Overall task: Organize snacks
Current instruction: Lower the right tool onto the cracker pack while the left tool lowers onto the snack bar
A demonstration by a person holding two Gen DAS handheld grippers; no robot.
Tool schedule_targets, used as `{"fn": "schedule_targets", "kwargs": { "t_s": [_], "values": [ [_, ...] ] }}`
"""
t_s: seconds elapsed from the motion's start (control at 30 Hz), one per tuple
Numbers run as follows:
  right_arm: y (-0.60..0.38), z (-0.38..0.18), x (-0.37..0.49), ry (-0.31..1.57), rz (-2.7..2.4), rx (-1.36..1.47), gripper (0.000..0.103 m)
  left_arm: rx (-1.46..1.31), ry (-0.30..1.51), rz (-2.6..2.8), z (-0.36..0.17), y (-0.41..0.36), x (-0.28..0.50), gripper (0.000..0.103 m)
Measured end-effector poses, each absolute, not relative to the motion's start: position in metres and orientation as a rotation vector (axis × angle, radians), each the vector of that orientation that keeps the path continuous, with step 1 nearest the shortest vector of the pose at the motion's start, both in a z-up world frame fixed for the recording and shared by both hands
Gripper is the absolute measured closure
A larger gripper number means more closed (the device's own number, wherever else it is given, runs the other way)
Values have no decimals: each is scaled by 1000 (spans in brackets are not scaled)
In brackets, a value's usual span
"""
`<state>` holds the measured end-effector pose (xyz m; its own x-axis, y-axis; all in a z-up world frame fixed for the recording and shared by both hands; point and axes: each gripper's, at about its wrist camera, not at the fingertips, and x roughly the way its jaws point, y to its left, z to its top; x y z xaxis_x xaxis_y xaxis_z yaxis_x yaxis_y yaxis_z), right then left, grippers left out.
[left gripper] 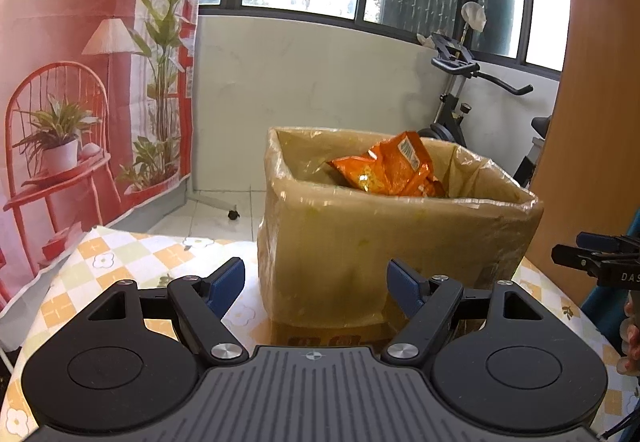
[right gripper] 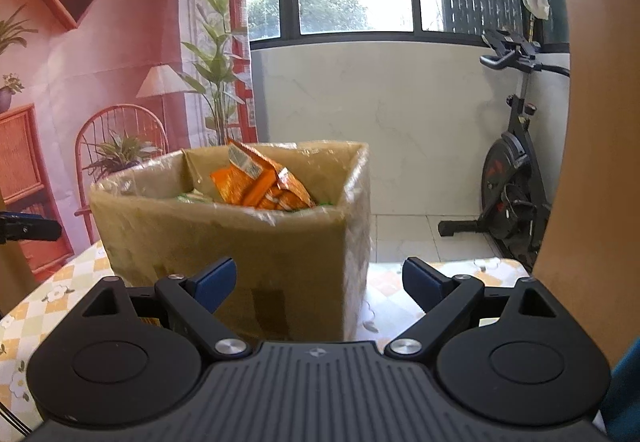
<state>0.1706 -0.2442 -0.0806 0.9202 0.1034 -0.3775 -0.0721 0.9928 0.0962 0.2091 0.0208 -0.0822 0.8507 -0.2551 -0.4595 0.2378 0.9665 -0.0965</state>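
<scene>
Two hand-held grippers, the left hand-held gripper (left gripper: 316, 282) and right hand-held gripper (right gripper: 320, 282), hover with jaws spread wide and empty before a plastic-wrapped brown cardboard box (left gripper: 380, 242) standing near the far edge of the checked-cloth surface (left gripper: 120, 258). A crumpled orange snack bag (left gripper: 394, 165) sticks up inside the box.

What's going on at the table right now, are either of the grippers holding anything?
No. A person holds both grippers in front of a cardboard box lined with clear plastic, standing on the checked tablecloth. The left gripper and the right gripper are both open with nothing between their fingers. An orange snack bag already sits inside the box, poking up near its rim, with something green beside it. No loose snacks show on the visible part of the cloth.
</scene>
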Motion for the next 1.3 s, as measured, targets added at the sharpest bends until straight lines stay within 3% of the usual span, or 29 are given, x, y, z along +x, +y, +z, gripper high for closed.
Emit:
{"fn": "schedule_targets", "kwargs": {
  "t_s": [1.1,1.23,1.3],
  "values": [
    [-228,-193,127,640,136,103,28,-134,707,-261,-163,13,175,23],
    [-223,-205,119,684,135,67,41,-139,718,-287,-170,6,169,24],
    [-224,-211,115,703,139,86,41,-139,725,-303,-174,1,165,24]
  ]
}}
